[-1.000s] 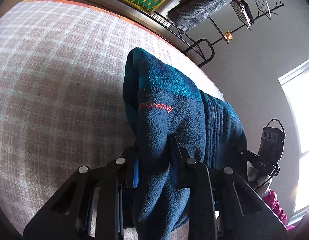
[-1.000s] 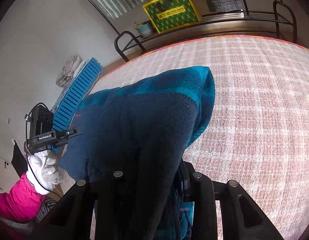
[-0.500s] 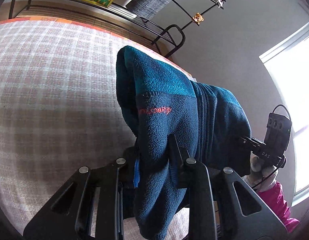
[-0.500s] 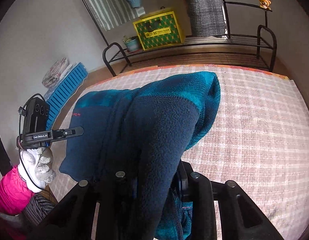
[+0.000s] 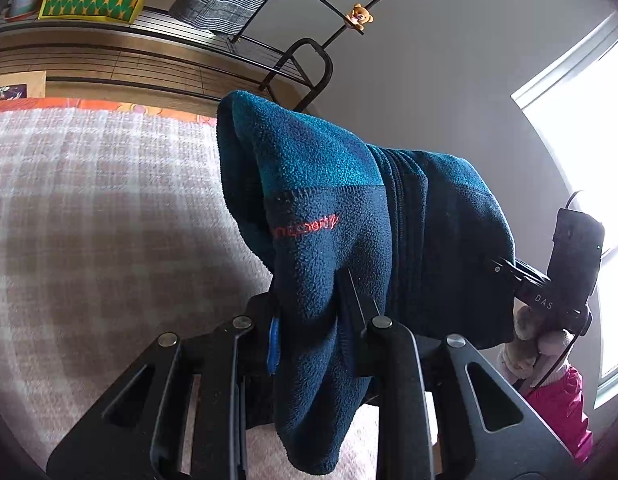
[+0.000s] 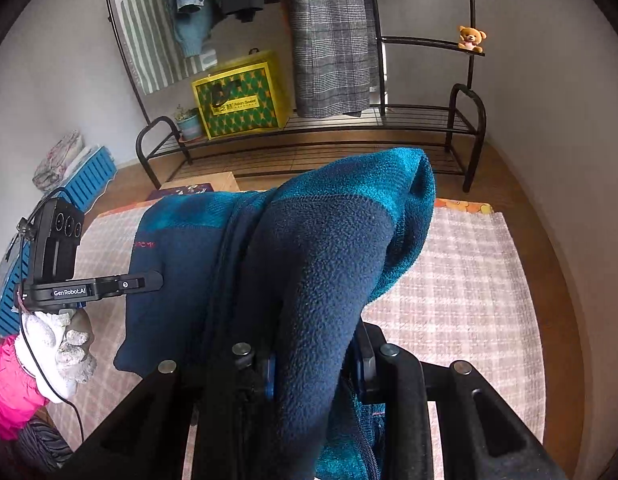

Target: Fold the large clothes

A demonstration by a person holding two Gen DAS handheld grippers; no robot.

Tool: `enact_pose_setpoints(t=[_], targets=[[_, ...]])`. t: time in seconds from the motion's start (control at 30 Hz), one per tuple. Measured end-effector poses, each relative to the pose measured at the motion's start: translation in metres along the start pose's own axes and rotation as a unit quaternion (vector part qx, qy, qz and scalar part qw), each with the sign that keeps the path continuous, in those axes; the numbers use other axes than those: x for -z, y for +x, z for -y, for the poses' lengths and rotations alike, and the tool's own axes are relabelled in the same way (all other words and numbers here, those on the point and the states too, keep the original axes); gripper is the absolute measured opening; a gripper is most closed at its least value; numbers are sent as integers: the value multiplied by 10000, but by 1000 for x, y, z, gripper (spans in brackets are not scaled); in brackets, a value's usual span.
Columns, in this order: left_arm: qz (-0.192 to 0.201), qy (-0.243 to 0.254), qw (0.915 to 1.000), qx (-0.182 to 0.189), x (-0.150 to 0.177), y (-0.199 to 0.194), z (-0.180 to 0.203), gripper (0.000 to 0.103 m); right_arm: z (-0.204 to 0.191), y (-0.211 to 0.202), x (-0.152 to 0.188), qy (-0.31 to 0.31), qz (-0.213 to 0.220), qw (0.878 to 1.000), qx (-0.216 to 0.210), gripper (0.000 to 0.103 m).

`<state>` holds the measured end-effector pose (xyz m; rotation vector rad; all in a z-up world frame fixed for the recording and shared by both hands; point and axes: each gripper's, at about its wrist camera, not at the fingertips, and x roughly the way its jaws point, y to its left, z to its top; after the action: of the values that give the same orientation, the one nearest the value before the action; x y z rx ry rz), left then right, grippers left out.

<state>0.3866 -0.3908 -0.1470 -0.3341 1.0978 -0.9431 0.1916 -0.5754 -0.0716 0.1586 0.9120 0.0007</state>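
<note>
A dark blue and teal fleece jacket (image 5: 329, 216) with a red logo and a centre zipper hangs between both grippers, lifted above the checked pink-and-white blanket (image 5: 89, 208). My left gripper (image 5: 309, 312) is shut on one shoulder fold of it. My right gripper (image 6: 313, 356) is shut on the other shoulder fold of the jacket (image 6: 309, 248). The other gripper shows in each view: the right one at the right edge of the left wrist view (image 5: 565, 280), the left one at the left of the right wrist view (image 6: 69, 280). The jacket's lower part is hidden below the jaws.
A black metal clothes rack (image 6: 429, 120) stands beyond the blanket's far edge, with a grey plaid coat (image 6: 329, 40), a yellow-green bag (image 6: 241, 96) and a small teddy bear (image 6: 471, 38). A blue slatted crate (image 6: 85, 184) lies at the left. A bright window (image 5: 589, 160) is at the right.
Both grippers have risen and tilted up with the jacket, so the rack and wall now fill more of each view. The grip on both shoulders is unchanged.
</note>
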Motion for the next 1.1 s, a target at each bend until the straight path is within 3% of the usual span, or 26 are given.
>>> enact_pose_setpoints(t=[0.27, 0.43, 0.57, 0.67, 0.8, 0.87, 1.1], targets=[[82, 225, 9997, 52, -52, 84, 22, 22, 68, 42, -36, 149, 150, 9993, 303, 27], [115, 138, 9998, 83, -64, 117, 16, 22, 97, 76, -48, 181, 139, 9989, 417, 26], [111, 265, 9993, -251, -66, 133, 1, 22, 117, 104, -45, 296, 138, 9987, 404, 26], [18, 200, 9973, -712, -61, 137, -22, 22, 145, 126, -35, 587, -59, 9954, 757, 34], [10, 437, 9949, -914, -54, 136, -21, 24, 179, 143, -17, 1031, -268, 9863, 1262, 41], [21, 622, 9926, -1043, -51, 133, -14, 24, 187, 142, -14, 1174, -255, 9853, 1217, 50], [139, 847, 9890, -1206, -39, 92, 4, 24, 182, 97, -13, 1338, 84, 9821, 1323, 50]])
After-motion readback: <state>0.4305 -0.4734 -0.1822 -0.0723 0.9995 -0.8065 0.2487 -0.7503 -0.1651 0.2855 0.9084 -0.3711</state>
